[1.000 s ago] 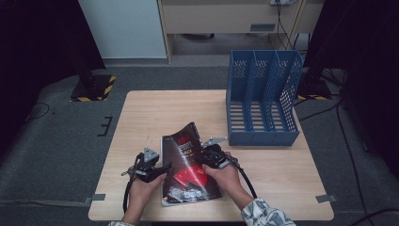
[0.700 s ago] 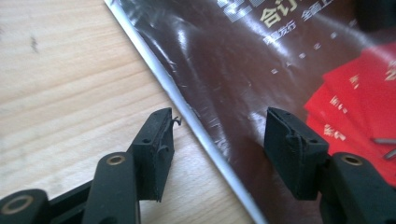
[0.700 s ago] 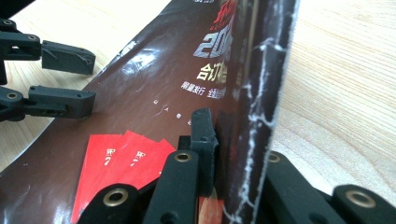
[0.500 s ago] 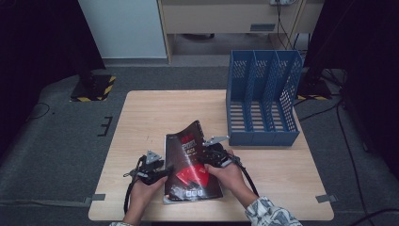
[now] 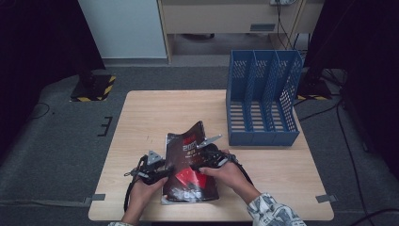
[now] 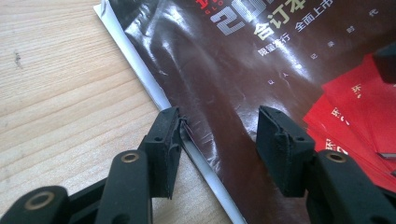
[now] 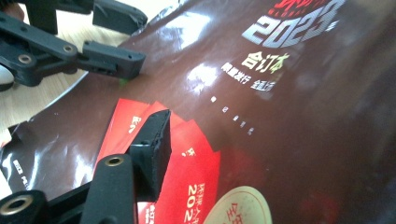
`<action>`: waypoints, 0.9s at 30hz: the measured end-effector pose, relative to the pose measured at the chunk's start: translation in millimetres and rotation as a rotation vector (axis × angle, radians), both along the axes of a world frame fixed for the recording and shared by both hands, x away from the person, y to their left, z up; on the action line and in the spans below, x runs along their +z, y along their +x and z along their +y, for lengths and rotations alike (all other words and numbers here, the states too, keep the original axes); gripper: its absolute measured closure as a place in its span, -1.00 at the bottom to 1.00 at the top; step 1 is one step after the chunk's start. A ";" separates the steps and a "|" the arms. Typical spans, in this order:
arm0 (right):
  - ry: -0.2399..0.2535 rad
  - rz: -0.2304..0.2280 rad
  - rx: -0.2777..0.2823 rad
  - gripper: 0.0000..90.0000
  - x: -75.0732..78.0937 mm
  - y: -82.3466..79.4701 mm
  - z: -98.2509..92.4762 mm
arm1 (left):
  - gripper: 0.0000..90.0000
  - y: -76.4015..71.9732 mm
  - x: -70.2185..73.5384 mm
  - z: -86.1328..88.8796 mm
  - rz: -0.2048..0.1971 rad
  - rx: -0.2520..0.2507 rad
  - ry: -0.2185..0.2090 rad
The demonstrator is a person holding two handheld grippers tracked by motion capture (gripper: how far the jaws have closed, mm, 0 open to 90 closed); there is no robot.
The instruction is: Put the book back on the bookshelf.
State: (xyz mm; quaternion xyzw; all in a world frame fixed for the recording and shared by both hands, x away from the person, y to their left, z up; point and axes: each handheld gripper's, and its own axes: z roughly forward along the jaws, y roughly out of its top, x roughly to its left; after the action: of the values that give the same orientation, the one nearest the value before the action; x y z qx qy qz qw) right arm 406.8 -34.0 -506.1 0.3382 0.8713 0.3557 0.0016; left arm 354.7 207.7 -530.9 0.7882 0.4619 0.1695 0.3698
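Right claw has just been opening, seemingly off the glossy dark-brown magazine; left claw straddles its spine, half-closed, ungripped — regrasp likely.

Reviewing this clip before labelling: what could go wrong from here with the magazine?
1. The right gripper has just been opening over the glossy magazine; its raised far end may flop down.
2. The left gripper straddles the magazine's edge with jaws apart; closing could crease the cover.
3. The slick cover may slip on regrasp.

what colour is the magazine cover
Glossy dark brown magazine cover with red cards printed on it, clearest in the right gripper view.
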 end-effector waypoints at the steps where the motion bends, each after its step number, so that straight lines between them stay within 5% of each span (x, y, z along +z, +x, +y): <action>1: -0.005 0.012 0.010 0.00 -1.2 0.9 -0.1 | 0.11 0.1 0.1 0.0 0.001 -0.001 0.001; 5: -0.041 0.016 0.017 0.26 -3.8 2.1 -0.5 | 0.07 -0.1 0.3 -1.1 0.001 -0.004 0.008; 13: -0.024 -0.041 -0.048 0.73 -5.9 0.2 -4.1 | -0.04 -0.2 0.7 -3.8 0.006 -0.014 0.014; 22: -0.002 -0.083 -0.054 0.84 -0.6 0.0 -4.5 | -0.47 2.2 1.6 -7.9 0.038 -0.039 0.010; 27: 0.000 -0.117 -0.049 0.85 4.7 0.5 -4.0 | -0.67 2.3 7.5 -3.9 0.021 -0.026 -0.009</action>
State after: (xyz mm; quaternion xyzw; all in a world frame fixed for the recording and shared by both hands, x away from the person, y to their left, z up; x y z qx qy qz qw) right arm 407.3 -38.0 -501.4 0.3379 0.8612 0.3747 0.0612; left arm 357.0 203.8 -523.4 0.7941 0.4562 0.1546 0.3706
